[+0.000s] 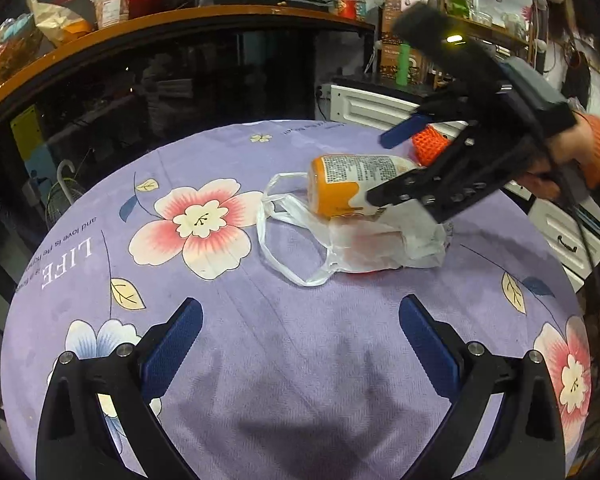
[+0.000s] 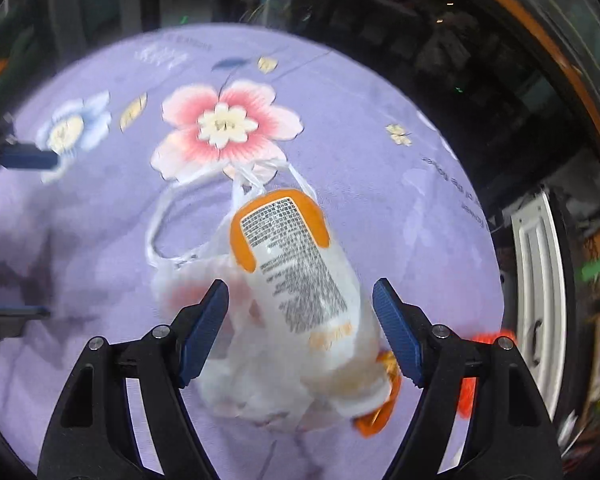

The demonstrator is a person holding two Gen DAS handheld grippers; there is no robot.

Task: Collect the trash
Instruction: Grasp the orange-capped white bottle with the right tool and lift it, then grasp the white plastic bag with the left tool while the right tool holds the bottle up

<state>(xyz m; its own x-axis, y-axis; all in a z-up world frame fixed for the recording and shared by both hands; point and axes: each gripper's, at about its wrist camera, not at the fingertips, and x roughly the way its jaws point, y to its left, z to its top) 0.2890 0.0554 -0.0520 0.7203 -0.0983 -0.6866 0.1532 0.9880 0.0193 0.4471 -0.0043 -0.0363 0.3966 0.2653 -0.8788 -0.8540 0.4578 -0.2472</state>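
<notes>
Matt lilac cloth covers the table (image 1: 284,332); a thin, translucent plastic bag (image 1: 364,248) – crinkled; the bottle (image 2: 296,280) has a glossy printed label.

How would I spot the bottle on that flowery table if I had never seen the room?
Find the round table with the lilac flowered cloth. Near its far right side a thin white plastic bag lies crumpled, and the bottle lies on its side against it. It is the only rigid item there: an orange and white plastic bottle with a block of small black print on its label.
</notes>
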